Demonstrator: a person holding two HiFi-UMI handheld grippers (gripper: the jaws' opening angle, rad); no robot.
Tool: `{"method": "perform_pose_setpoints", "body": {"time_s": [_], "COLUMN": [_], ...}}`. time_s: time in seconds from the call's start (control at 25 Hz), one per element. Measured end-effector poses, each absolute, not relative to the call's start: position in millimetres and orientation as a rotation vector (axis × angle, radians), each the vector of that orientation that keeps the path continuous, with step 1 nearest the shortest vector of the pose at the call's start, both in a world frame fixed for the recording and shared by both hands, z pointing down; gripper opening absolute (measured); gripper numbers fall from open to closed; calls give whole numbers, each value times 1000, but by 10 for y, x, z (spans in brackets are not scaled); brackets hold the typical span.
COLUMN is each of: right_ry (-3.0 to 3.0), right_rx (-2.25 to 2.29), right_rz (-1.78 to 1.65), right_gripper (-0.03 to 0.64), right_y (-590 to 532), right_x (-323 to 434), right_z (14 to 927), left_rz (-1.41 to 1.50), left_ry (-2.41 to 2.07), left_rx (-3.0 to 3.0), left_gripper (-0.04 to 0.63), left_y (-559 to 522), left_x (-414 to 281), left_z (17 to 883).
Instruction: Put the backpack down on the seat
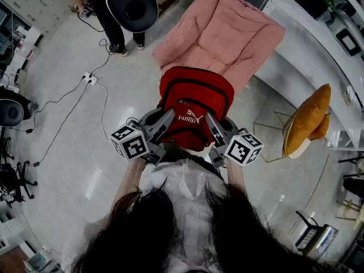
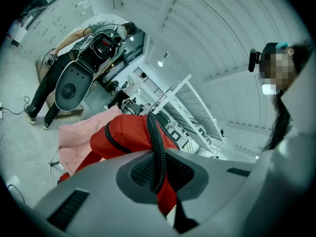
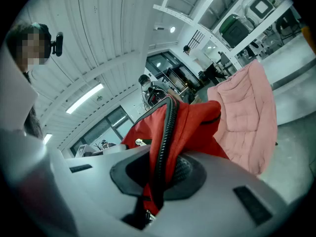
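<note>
A red backpack with black trim hangs in the air in front of me, held from both sides. My left gripper is shut on its left edge, where red fabric and a black ribbed strap are pinched between the pads. My right gripper is shut on the right edge of the backpack in the same way. Just beyond stands the seat, a pink padded lounge chair. The backpack is above the floor, short of the chair's cushion.
A person stands at the far left beside a round black chair back. Cables and a power strip lie on the pale floor. A yellow cushion on a wire chair stands at the right, along a white counter.
</note>
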State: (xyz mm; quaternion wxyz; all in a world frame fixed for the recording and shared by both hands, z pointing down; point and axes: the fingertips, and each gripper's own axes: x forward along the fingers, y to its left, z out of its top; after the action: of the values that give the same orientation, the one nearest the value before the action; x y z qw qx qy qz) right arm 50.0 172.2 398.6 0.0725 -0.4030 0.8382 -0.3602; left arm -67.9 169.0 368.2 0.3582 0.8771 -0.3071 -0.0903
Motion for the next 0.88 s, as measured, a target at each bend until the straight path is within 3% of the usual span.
{"method": "perform_pose_setpoints", "body": {"time_s": [0.88], "right_ry": [2510], "right_rx": [-1374], "right_rz": [-992], "right_gripper": [54], "right_y": [1718], "right_x": [514], "right_z": [3908], "left_rz": [-147], "left_ry": [-707], "left_rx": [2344], "left_gripper": [34], "left_y": [1678], "left_x": [-631], "left_z": [3614]}}
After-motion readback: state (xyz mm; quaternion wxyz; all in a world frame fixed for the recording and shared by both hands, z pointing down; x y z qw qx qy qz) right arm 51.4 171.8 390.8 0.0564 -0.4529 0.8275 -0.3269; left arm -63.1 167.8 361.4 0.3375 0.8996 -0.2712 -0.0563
